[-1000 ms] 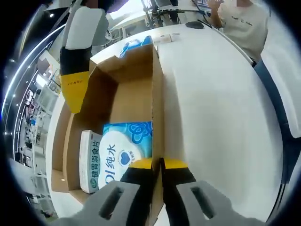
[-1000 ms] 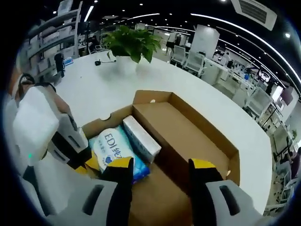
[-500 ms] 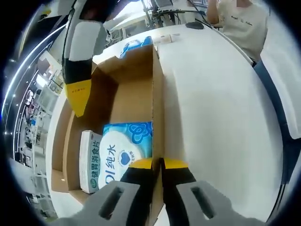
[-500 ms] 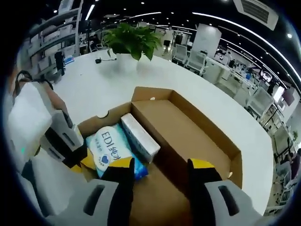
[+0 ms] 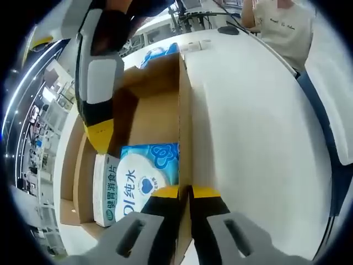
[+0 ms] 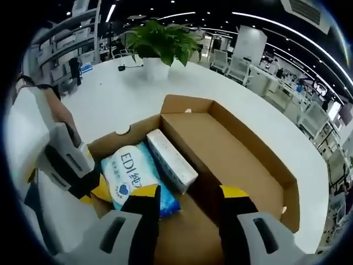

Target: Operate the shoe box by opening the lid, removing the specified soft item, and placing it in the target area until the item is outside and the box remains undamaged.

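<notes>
Shoe box [image 5: 149, 110], of brown cardboard, lies open on the white counter [image 5: 253, 132], its lid [image 6: 231, 160] folded out flat beside the tray. Inside the tray lie two items side by side: a blue soft pack of wet wipes [image 5: 146, 174] with a white label, and a narrow white carton [image 5: 105, 187] with green lettering, touching the pack's edge.

Left gripper view: the left gripper [image 5: 184, 193] has its yellow-tipped fingers nearly closed on the box's upright side wall [image 5: 183, 127], one finger inside just beside the wipes pack, the other outside. The right gripper [image 5: 101, 135] enters from the upper left, one yellow fingertip reaching down to the far end of the white carton; whether it touches cannot be told. Beyond the box a second blue pack [image 5: 157, 52] lies on the counter, and a seated person [image 5: 284, 25] in a light shirt shows at the far right.

Right gripper view: the right gripper [image 6: 187, 194] holds its fingers wide apart above the tray, gripping nothing, the left finger over the near corner of the wipes pack [image 6: 132, 176]. The left gripper [image 6: 88, 182] appears at the left on the box wall. A potted plant [image 6: 160, 47] stands on the counter beyond the box.
</notes>
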Motion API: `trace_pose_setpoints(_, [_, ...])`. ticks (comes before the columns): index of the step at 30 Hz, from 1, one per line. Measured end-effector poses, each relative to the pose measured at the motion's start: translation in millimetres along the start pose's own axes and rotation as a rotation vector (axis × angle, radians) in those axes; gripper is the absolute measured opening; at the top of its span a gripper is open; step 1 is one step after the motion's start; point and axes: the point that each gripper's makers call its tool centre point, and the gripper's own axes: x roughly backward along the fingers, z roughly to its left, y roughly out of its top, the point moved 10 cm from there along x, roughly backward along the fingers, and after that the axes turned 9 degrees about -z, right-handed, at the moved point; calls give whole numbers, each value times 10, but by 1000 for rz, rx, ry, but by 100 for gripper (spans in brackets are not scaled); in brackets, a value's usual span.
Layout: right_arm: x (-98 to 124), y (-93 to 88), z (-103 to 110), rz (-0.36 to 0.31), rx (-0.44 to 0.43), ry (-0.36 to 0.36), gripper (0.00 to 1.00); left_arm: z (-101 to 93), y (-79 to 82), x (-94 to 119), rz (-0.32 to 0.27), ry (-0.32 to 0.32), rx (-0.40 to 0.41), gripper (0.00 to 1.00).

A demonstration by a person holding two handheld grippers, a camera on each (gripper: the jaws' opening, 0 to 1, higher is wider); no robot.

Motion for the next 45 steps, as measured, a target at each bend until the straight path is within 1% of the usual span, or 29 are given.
trace_pose_setpoints(4, [-62, -15, 4, 13, 13, 17, 40, 6, 2, 3, 0, -5, 0, 5])
trace_pose_setpoints(6, [-80, -9, 2, 3, -23, 20, 39, 1, 2, 1, -1, -2, 1, 5])
trace_pose_setpoints(10, [-137, -5, 23, 7, -20, 26, 39, 2, 1, -2, -2, -1, 3, 5])
trace_pose_setpoints(14, [-201, 35, 40, -1, -48, 39, 38, -4, 1, 3, -2, 1, 4, 5])
trace_pose_setpoints(20, [-288, 66, 34, 5, -42, 40, 38, -3, 1, 1, -2, -1, 4, 5])
trace_pose_setpoints(23, [-324, 65, 33, 14, -36, 47, 36, -3, 0, 3, -4, 0, 4, 5])
trace_pose_setpoints(34, [-386, 29, 44, 36, -32, 56, 34, 6, 1, 6, -4, -6, 6, 5])
trace_pose_setpoints(45, [-468, 41, 67, 52, -7, 76, 32, 2, -6, -3, -3, -2, 4, 5])
